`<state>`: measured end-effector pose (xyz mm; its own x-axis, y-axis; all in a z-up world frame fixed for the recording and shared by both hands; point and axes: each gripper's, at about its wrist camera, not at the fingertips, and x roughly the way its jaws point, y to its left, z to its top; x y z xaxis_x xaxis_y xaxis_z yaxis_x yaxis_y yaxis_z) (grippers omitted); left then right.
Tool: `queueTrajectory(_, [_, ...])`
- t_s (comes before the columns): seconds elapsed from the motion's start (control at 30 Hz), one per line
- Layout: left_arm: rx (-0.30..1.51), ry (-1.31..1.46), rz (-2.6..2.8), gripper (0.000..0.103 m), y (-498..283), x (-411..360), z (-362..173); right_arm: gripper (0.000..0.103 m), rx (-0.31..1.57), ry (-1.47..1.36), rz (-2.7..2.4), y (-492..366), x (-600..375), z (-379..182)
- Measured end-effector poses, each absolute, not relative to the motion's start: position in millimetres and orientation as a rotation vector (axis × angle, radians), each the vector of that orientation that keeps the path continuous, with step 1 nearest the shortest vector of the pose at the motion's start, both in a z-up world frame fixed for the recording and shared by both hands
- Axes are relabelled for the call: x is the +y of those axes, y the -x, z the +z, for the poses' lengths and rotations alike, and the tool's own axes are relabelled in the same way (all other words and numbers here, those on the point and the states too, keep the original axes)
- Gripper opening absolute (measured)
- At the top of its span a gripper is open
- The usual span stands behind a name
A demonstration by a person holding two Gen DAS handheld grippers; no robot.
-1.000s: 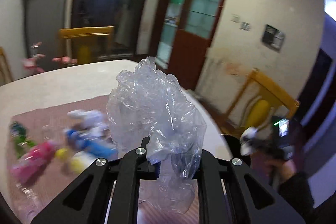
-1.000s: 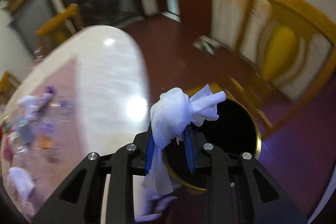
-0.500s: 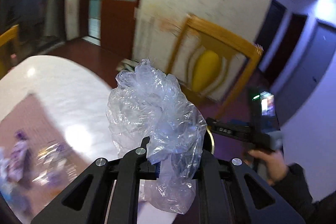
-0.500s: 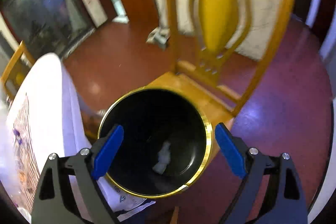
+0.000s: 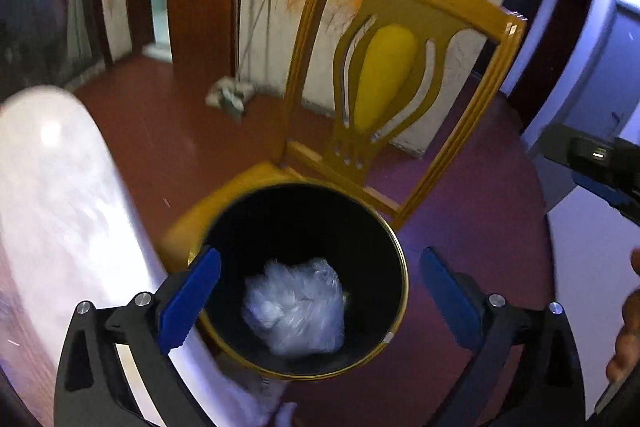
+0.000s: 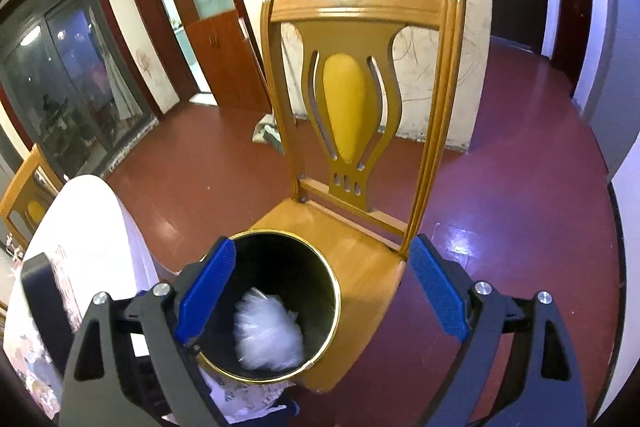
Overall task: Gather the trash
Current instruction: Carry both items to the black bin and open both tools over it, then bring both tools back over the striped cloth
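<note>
Chair seat (image 6: 352,259): bin (image 5: 394,247) upright, mouth up, plastic wad (image 5: 296,307) inside.

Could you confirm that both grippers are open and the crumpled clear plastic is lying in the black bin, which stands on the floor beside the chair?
Not quite: the black bin stands on the seat of the wooden chair, not on the floor, as the right wrist view shows. The rest holds: the left gripper and right gripper are open, and the crumpled clear plastic lies in the bin.

A wooden chair (image 6: 352,227) stands on the red floor (image 6: 520,195) beside the white table (image 5: 48,195), carrying a black bin (image 5: 384,239) on its seat.
</note>
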<state>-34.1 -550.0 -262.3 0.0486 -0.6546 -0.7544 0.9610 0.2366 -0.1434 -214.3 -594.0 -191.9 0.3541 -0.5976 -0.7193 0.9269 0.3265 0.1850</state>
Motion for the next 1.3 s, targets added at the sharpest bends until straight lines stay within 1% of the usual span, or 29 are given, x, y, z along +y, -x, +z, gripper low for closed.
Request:
queueTrajectory(0.1, [0.741,-0.42,-1.301,0.097,25,-514,-223,0.089,0.536,-0.608,-1.042,212,-574,-171])
queueTrajectory(0.27, [0.651,-0.31,-1.233,0.097,8,-405,-167,0.089,0.491,-0.53,-0.895,174,-541,-154])
queueTrajectory(0.4, [0.563,-0.224,-1.052,0.097,-7,-300,-127,0.089,0.497,-0.459,-0.709,122,-495,-143])
queueTrajectory(0.57, [0.51,-0.187,-0.786,0.097,-24,-189,-109,0.089,0.471,-0.376,-0.474,78,-425,-121])
queueTrajectory(0.67, [0.536,-0.157,-0.63,0.097,-34,-125,-107,0.089,0.458,-0.339,-0.388,65,-394,-105])
queueTrajectory(0.8, [0.566,-0.135,-0.511,0.097,-38,-72,-112,0.089,0.449,-0.302,-0.331,53,-369,-90])
queueTrajectory(1.0, [0.551,-0.111,-0.448,0.097,-48,-37,-110,0.089,0.488,-0.254,-0.31,31,-339,-82])
queueTrajectory(1.17, [0.494,-0.161,-0.368,0.097,-43,-51,-108,0.089,0.514,-0.238,-0.307,22,-324,-86])
queueTrajectory(1.3, [0.502,-0.16,-0.368,0.097,-47,-55,-108,0.089,0.53,-0.232,-0.297,14,-317,-85])
